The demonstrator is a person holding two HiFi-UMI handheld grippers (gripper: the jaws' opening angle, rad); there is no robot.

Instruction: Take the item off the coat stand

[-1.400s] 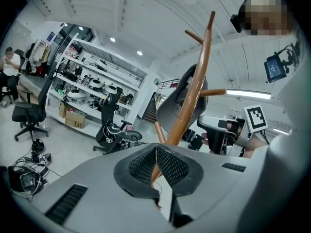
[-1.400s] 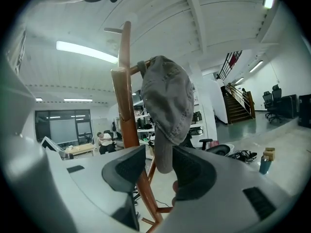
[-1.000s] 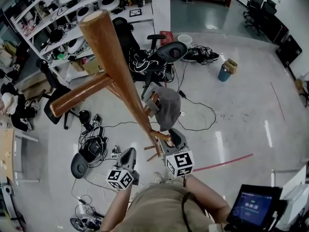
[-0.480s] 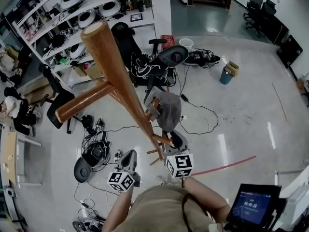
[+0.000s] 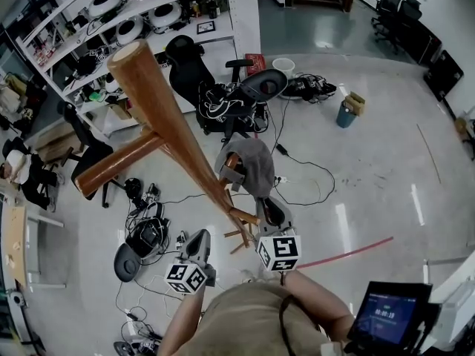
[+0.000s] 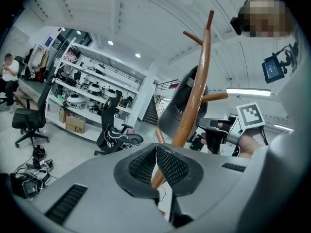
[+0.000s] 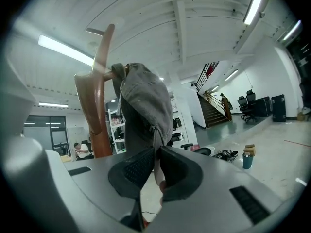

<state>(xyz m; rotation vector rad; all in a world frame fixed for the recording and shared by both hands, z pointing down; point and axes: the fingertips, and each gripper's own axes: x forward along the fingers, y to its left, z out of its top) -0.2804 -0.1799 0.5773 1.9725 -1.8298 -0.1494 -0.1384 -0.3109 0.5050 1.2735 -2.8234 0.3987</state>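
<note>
A glossy grey floor [image 5: 371, 162] spreads below, crossed by a thin red line [image 5: 349, 252] and strewn with black cables at the left. White shelving [image 5: 249, 13] stands at the far left. The coat stand [image 5: 159, 99] is a smooth, round pole of polished brown wood that rises toward the camera, with thick pegs branching off it. A person in a beige shirt [image 5: 245, 321] stretches both forearms forward from the near edge. The right hand is pushed farther out than the left, its tool lying about level. The left hand sits lower and to the left, just beside the bottom of the pole. Each tool carries a cube of black-and-white square markers, the right cube [image 5: 277, 252] and the left cube [image 5: 184, 277]. A lit screen [image 5: 390, 314] at the near right shows digits too small to read. The cap [image 5: 252, 165], of soft grey cloth, hangs over a short peg on the right of the pole. The right tongs [image 7: 156, 154] have just been closing and now pinch the cap's lower edge between their ribbed black pads. The left tongs [image 6: 155, 152] are clenched tip to tip with nothing between them.
</note>
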